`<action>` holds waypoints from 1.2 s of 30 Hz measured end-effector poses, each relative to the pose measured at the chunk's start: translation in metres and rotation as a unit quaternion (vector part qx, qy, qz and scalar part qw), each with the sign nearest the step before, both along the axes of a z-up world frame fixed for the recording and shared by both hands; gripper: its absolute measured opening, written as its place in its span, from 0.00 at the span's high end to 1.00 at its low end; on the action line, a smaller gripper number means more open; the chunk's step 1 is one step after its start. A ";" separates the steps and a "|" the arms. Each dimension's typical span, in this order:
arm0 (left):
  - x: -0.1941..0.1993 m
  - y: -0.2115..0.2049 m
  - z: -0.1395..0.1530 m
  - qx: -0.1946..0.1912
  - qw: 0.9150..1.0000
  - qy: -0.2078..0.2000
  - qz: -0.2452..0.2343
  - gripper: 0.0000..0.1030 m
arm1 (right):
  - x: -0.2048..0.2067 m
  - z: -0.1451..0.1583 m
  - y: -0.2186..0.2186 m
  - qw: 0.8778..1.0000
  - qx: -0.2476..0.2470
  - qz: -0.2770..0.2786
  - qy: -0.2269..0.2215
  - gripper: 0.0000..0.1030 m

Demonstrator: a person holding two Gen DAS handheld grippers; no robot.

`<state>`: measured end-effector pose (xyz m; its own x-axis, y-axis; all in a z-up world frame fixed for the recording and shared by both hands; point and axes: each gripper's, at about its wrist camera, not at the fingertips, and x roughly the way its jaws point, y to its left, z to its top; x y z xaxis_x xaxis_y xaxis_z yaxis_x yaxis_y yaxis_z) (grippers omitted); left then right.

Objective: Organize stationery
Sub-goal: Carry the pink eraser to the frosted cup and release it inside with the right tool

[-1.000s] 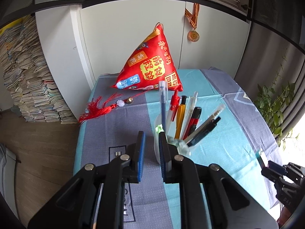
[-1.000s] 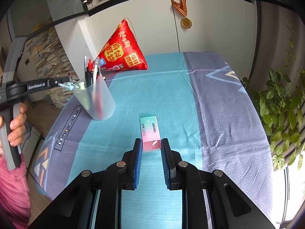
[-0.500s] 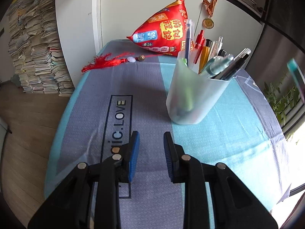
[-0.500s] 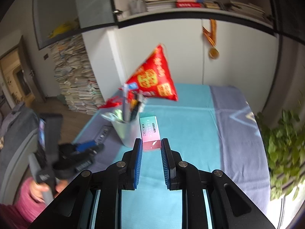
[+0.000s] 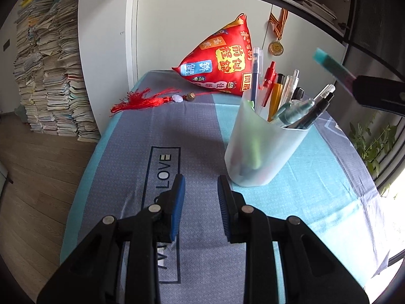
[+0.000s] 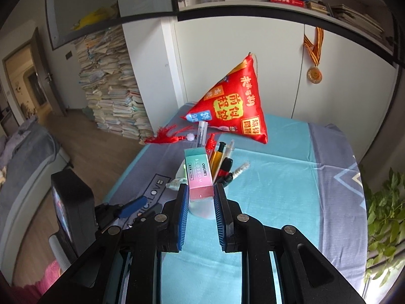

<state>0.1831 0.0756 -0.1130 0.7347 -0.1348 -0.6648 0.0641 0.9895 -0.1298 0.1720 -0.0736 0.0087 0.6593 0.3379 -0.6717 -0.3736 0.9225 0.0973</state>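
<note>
A frosted plastic pen cup (image 5: 263,147) full of pens stands on the blue-grey tablecloth. My left gripper (image 5: 201,195) is open and empty, low over the cloth just left of the cup's base. My right gripper (image 6: 201,197) is shut on a pink-and-teal eraser (image 6: 198,176) and holds it in the air above and right of the cup (image 6: 202,209). The eraser also shows at the upper right of the left wrist view (image 5: 331,65). Pens (image 6: 222,159) stick up behind the eraser.
A red pyramid cushion (image 5: 222,63) with a red tassel (image 5: 141,100) sits at the table's far end, by white cabinets with a hanging medal (image 5: 276,48). Book stacks (image 5: 50,76) stand on the floor left. A plant (image 6: 382,217) stands right of the table.
My right gripper has lifted the eraser off the table and carried it left, up over the cup. My left gripper has drawn back from the cup and opened wider.
</note>
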 end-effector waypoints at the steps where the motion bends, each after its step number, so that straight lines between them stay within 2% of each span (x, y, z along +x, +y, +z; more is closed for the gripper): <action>1: 0.000 0.001 0.000 -0.001 1.000 -0.002 -0.002 0.76 | 0.002 0.000 0.003 1.000 -0.004 -0.002 0.001 0.80; 5: 0.000 0.003 -0.003 -0.006 1.000 -0.005 -0.010 0.75 | 0.011 -0.001 0.009 1.000 -0.018 -0.011 0.006 0.80; 10: -0.003 0.008 -0.003 -0.038 0.999 -0.022 -0.028 0.71 | 0.026 -0.009 0.015 0.999 -0.035 -0.029 0.029 0.80; 16: -0.002 0.004 -0.005 -0.035 0.998 -0.023 -0.038 0.69 | 0.037 -0.019 0.023 0.997 -0.043 -0.028 0.049 0.80; 28: -0.001 -0.001 -0.010 -0.014 0.999 -0.017 -0.041 0.69 | 0.036 -0.009 0.019 0.998 -0.032 -0.045 0.031 0.80; 31: 0.000 -0.002 -0.012 -0.008 0.999 -0.013 -0.039 0.67 | 0.026 -0.007 0.012 0.998 -0.033 -0.048 0.016 0.80; 36: 0.002 -0.003 -0.013 0.001 1.000 -0.012 -0.025 0.59 | -0.005 -0.012 -0.001 0.995 -0.067 -0.063 -0.025 0.80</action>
<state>0.1847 0.0724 -0.1263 0.7421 -0.1714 -0.6480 0.1171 0.9850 -0.1264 0.1668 -0.0742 -0.0036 0.7249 0.1605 -0.6700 -0.2553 0.9658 -0.0449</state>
